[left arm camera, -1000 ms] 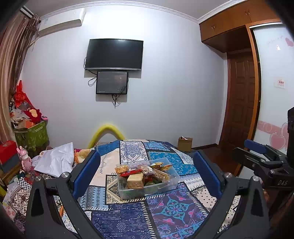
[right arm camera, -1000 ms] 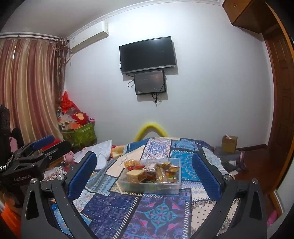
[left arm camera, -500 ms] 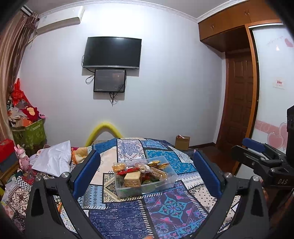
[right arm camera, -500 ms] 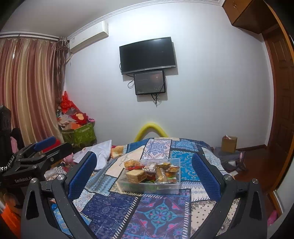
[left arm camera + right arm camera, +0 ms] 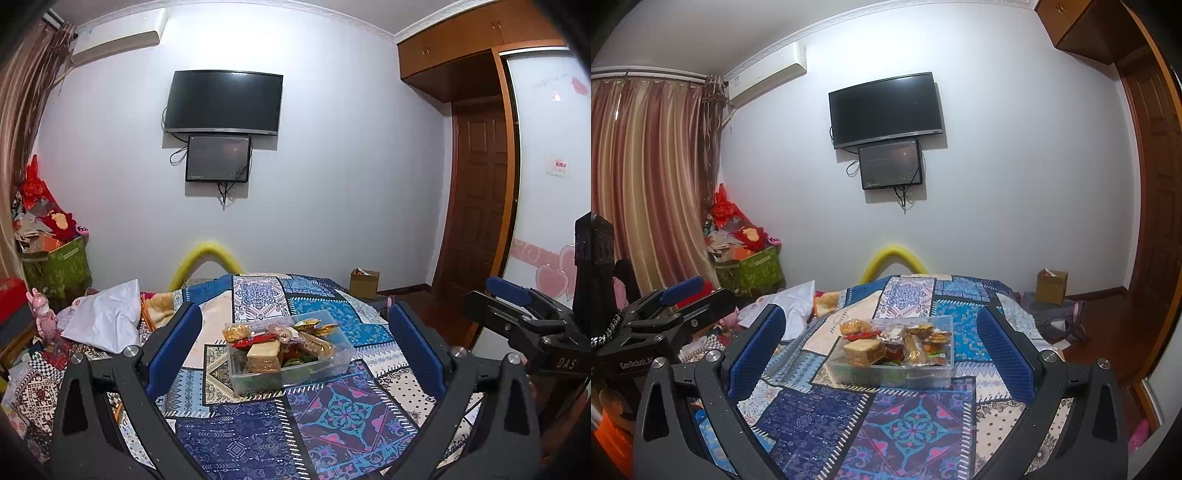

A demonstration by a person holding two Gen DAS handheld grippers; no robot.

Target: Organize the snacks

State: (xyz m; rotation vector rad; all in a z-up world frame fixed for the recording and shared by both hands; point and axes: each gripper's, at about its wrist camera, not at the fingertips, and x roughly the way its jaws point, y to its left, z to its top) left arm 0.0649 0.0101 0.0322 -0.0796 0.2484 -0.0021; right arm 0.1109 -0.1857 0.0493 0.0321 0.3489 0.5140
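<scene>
A clear plastic box (image 5: 332,363) (image 5: 943,369) full of wrapped snacks sits on a patterned blue patchwork cloth (image 5: 332,417) (image 5: 905,424). A tan biscuit pack (image 5: 264,349) (image 5: 864,347) and a red wrapper (image 5: 251,339) lie on top. My left gripper (image 5: 293,350) is open and empty, held back from the box. My right gripper (image 5: 882,345) is open and empty, also back from the box. Each gripper shows at the edge of the other's view: the right gripper in the left wrist view (image 5: 524,321), the left gripper in the right wrist view (image 5: 668,310).
A white cloth (image 5: 107,317) and soft toys lie left of the covered surface. A green basket of clutter (image 5: 750,269) stands by the curtain. A cardboard box (image 5: 1051,286) is on the floor near the wooden door (image 5: 476,206). A TV (image 5: 223,101) hangs on the far wall.
The left wrist view has shifted slightly, so the box sits a little lower and more central between the fingers. The right gripper has barely moved. Both stay open.
</scene>
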